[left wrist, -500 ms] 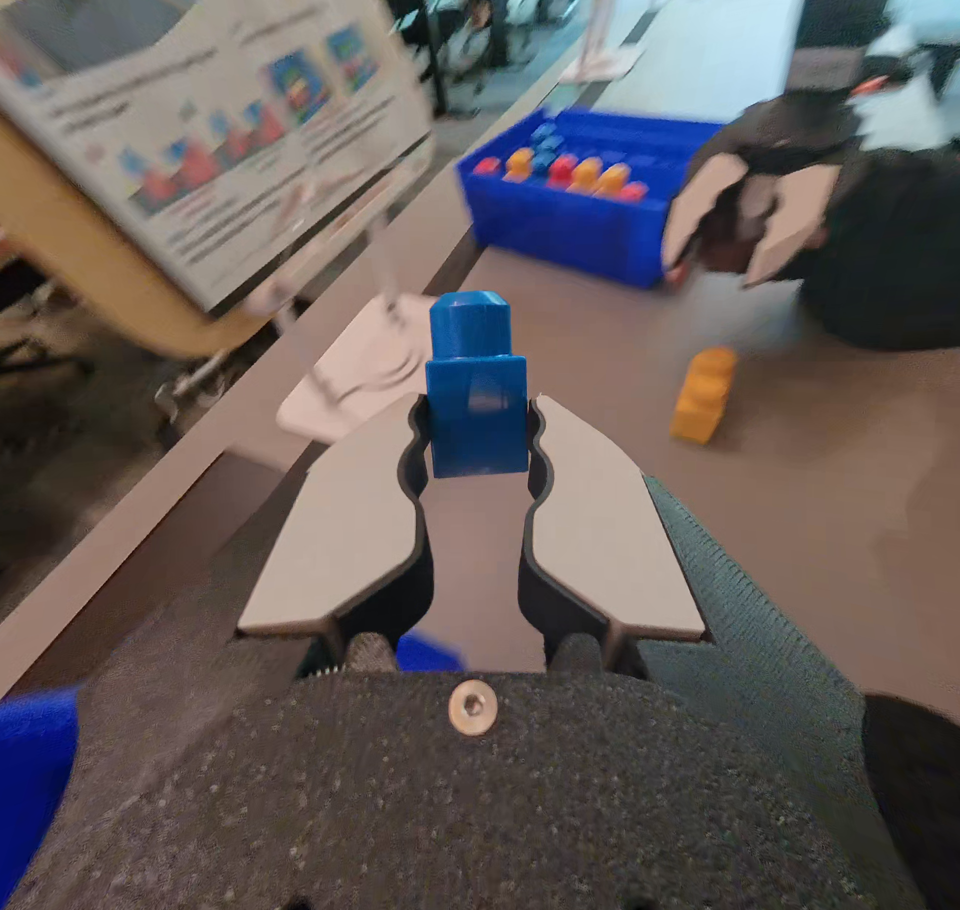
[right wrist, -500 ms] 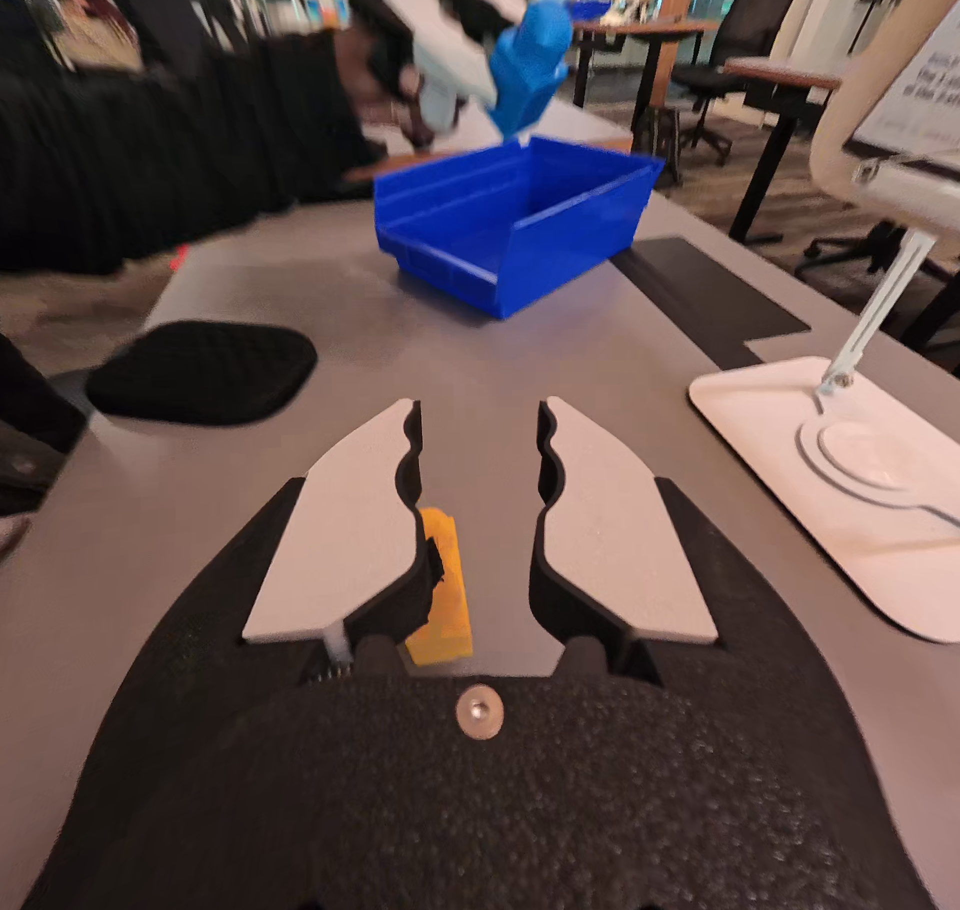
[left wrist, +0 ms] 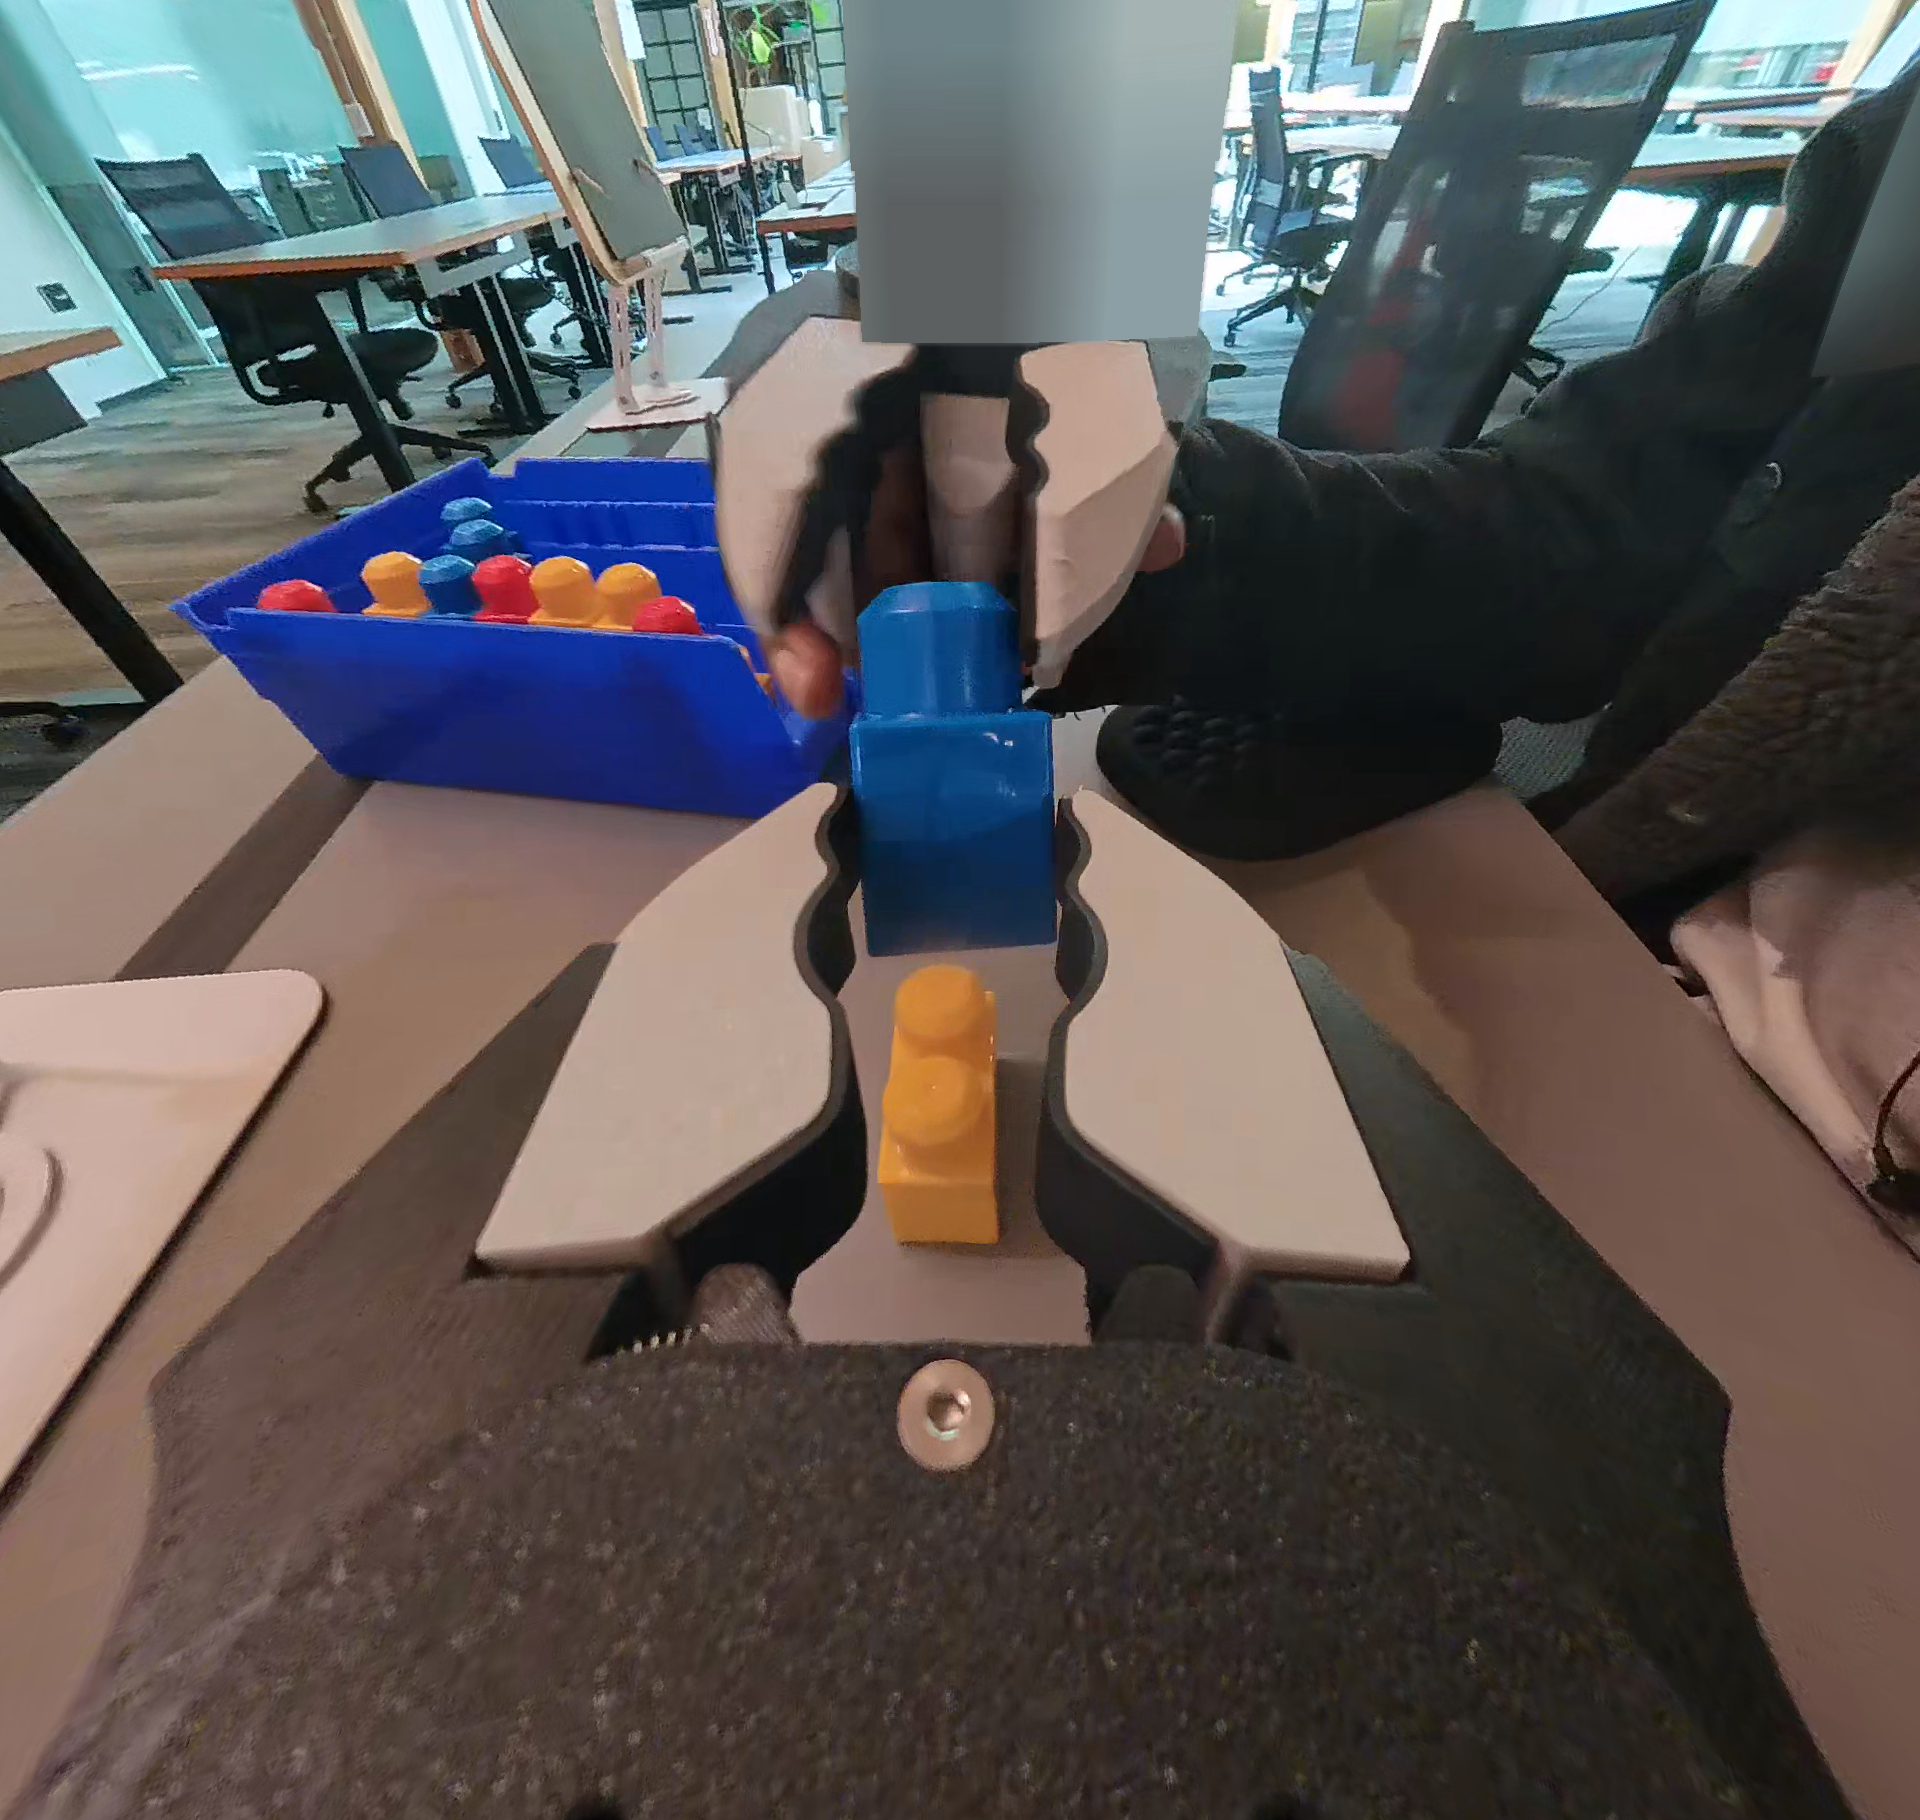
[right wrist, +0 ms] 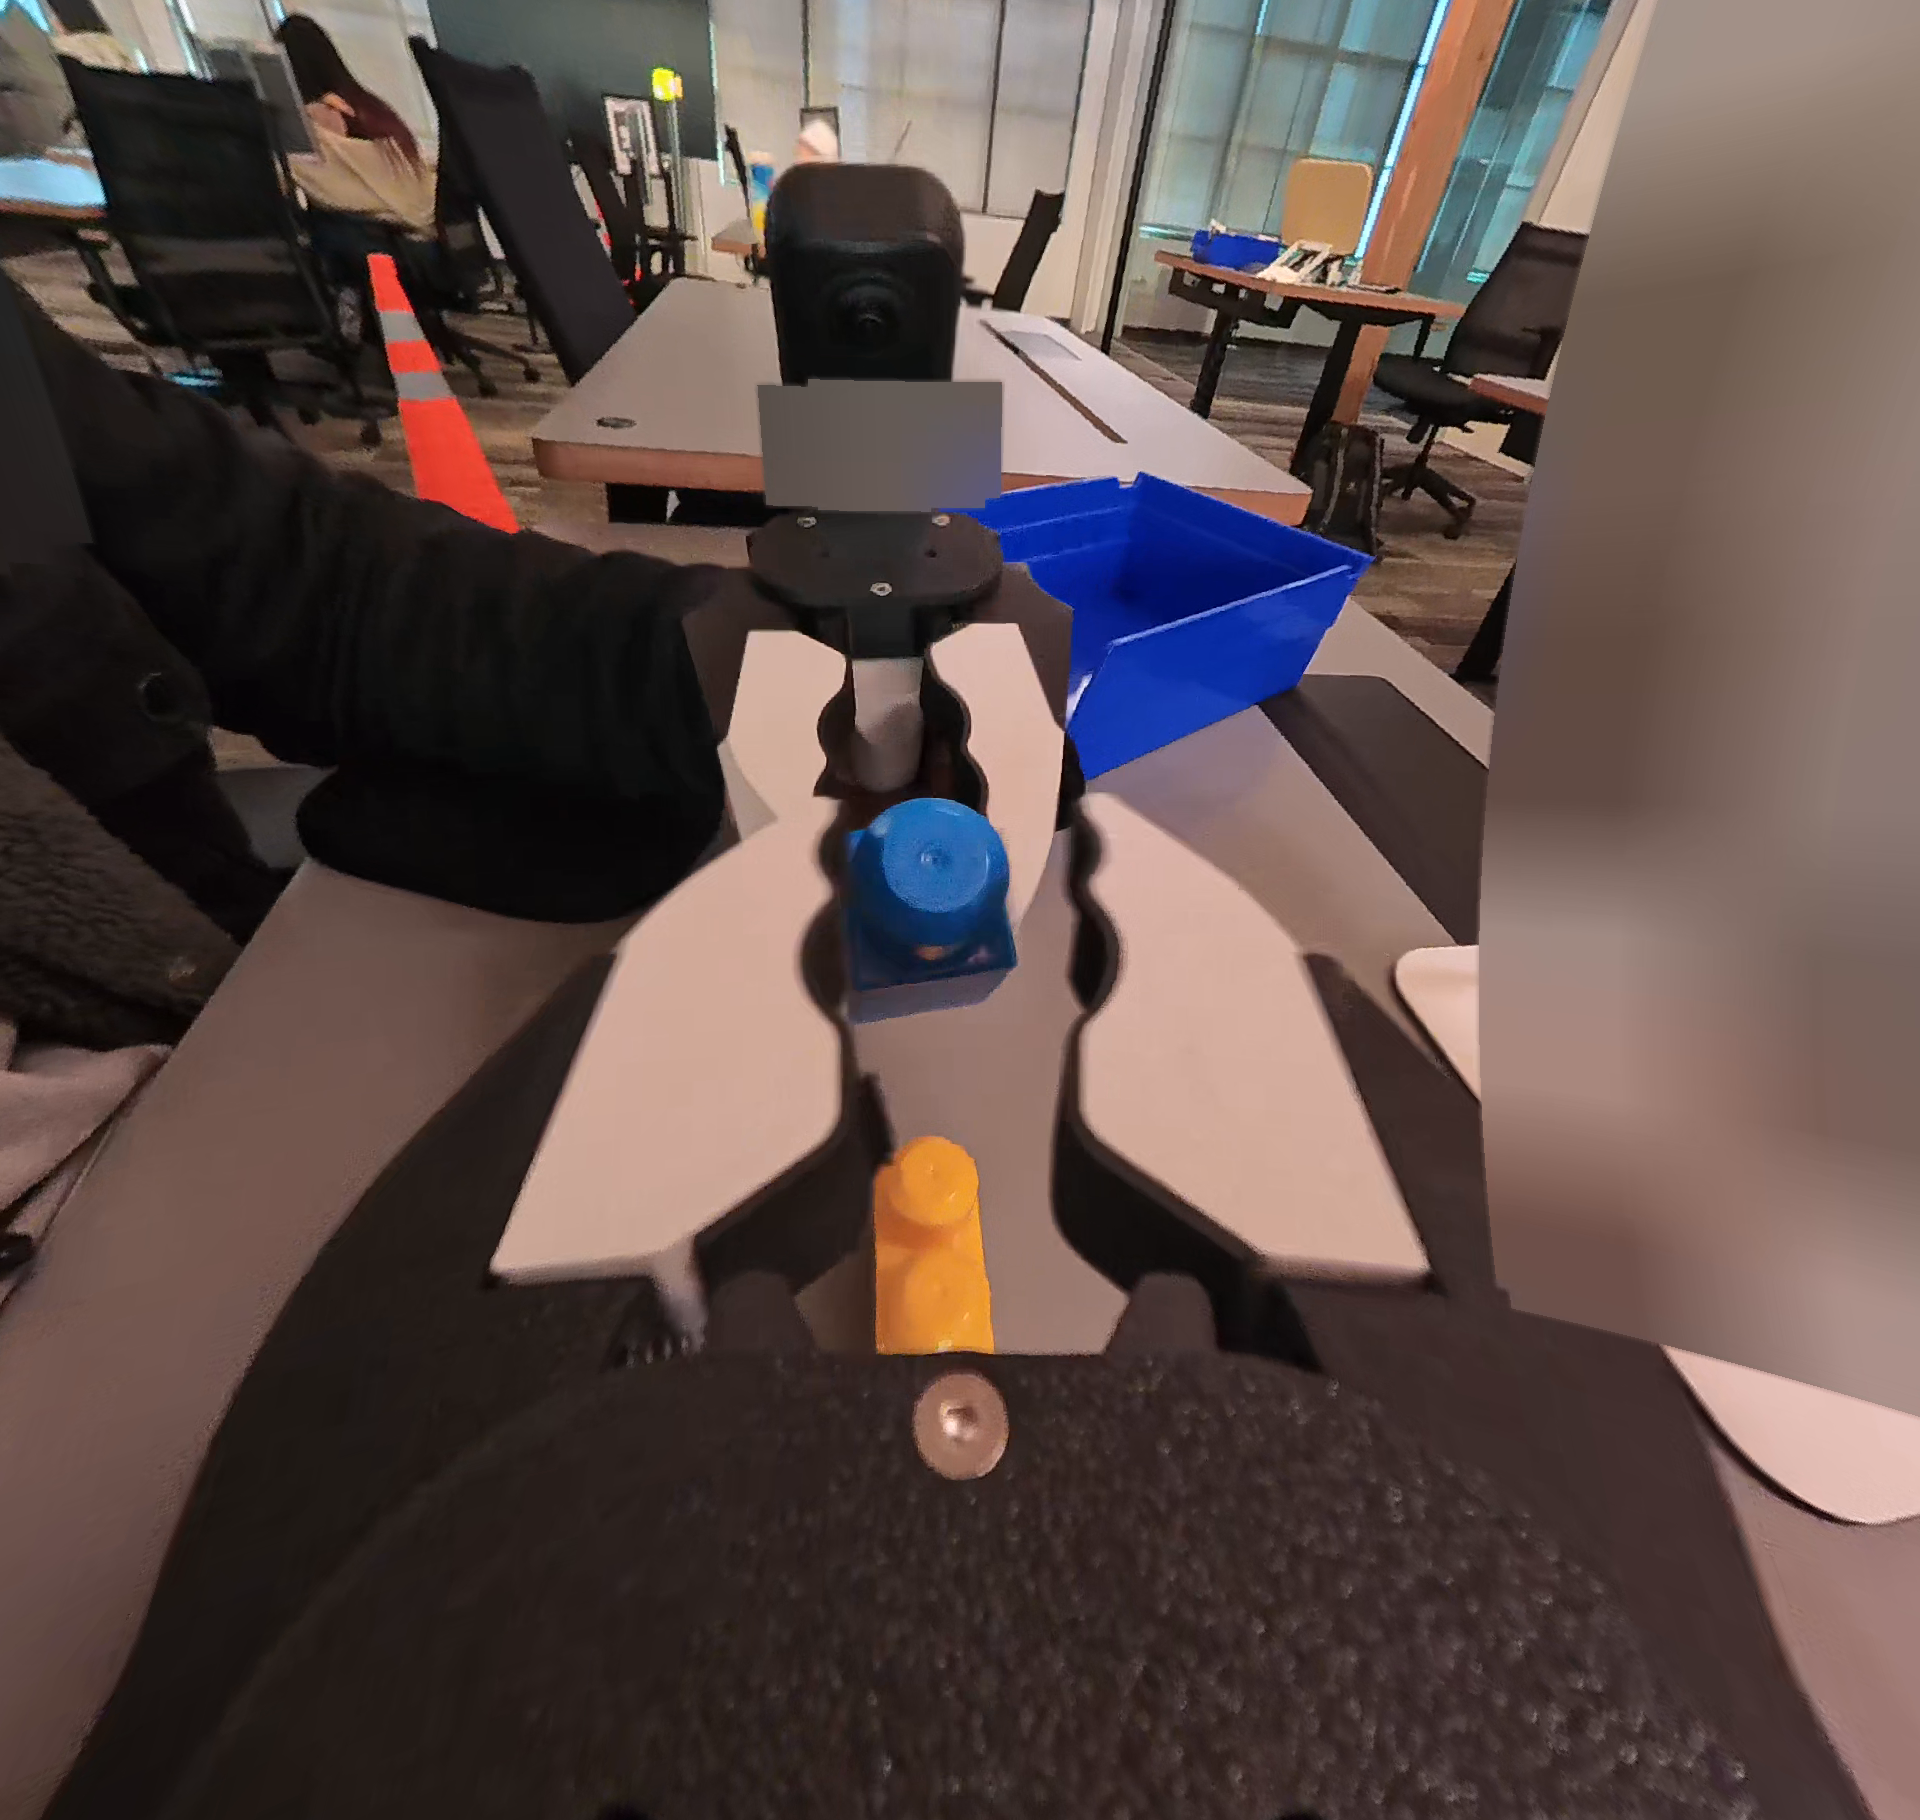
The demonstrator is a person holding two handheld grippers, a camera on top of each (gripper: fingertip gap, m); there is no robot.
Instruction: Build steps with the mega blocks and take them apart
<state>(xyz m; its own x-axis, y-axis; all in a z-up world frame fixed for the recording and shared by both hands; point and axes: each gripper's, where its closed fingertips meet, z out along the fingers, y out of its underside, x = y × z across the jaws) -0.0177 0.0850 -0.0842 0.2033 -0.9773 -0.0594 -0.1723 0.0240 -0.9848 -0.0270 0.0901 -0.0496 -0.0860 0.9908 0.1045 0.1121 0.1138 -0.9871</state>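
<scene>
Your left hand-held gripper (left wrist: 951,871) pinches a blue single-stud plastic block (left wrist: 951,825). Your right hand-held gripper (right wrist: 951,923) faces it, spread. A yellow two-stud plastic block (left wrist: 938,1110) lies directly below, long axis toward you.

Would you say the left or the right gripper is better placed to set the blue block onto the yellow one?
Left, most likely. The left gripper is shut on the blue block, above the yellow block on the table. The right gripper is open, holding nothing.

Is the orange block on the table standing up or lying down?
Lying down. The orange block rests on its side on the table, its two studs pointing sideways, untouched by the tongs.
</scene>
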